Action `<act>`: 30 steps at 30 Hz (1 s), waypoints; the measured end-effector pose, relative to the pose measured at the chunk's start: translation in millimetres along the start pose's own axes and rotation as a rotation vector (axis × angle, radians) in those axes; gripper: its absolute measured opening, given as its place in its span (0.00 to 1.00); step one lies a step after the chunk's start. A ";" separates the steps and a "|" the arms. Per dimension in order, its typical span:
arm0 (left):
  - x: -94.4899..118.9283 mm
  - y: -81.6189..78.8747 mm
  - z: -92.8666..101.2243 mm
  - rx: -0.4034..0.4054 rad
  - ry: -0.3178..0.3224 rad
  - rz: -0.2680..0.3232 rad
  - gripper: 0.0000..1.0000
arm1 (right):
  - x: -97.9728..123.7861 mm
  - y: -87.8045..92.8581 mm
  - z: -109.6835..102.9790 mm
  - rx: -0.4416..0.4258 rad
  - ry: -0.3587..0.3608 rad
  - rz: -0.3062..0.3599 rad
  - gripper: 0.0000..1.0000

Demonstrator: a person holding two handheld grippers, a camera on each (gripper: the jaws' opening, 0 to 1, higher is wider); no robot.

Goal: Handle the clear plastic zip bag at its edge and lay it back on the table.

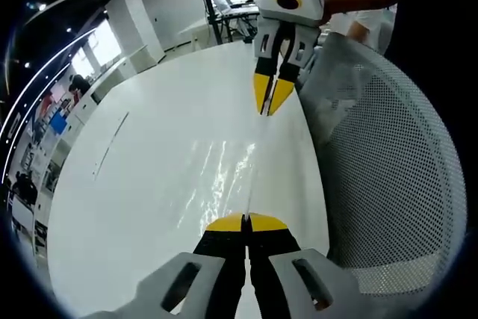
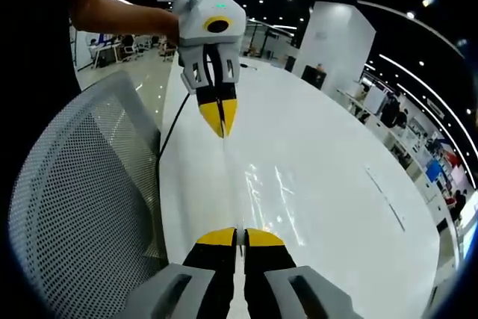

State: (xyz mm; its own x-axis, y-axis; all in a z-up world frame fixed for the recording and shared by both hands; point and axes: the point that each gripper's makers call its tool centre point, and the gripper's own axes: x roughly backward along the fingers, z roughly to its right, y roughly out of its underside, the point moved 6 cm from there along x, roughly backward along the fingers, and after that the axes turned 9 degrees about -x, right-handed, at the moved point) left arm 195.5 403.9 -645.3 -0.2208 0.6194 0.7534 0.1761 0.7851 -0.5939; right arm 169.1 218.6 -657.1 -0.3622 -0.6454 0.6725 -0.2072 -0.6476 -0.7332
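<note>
We have the white desk (image 1: 149, 184) spread ahead of both sets of fingers, a mesh chair back (image 1: 388, 184) beside its edge, and the clear plastic zip bag (image 1: 224, 166) stretched between the two grippers. The left gripper (image 1: 246, 222) and right gripper (image 2: 232, 235) each have their fingers closed together on opposite ends of the bag's edge. We judge this the holding step; next, both should lower it flat and release.
</note>
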 end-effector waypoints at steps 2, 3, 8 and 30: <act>0.2 -1.1 0.5 -0.005 -0.002 0.001 0.00 | -0.3 0.6 0.2 -0.019 -0.006 -0.009 0.00; 0.3 -1.9 0.7 -0.006 -0.005 0.005 0.00 | -0.6 1.6 0.1 -0.019 -0.010 -0.014 0.00; -0.5 -7.9 3.7 -0.030 -0.007 0.012 0.00 | -0.7 5.7 -0.1 -0.035 -0.019 -0.037 0.00; -4.6 -11.9 5.3 -0.084 0.010 0.011 0.00 | 10.7 -25.2 16.3 -0.108 -0.086 -0.007 0.23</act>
State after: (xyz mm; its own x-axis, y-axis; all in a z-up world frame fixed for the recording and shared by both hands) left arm 189.4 391.7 -643.3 -0.2086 0.6278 0.7499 0.2587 0.7748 -0.5768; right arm 185.3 221.5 -629.8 -0.2826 -0.6762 0.6803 -0.3080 -0.6077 -0.7320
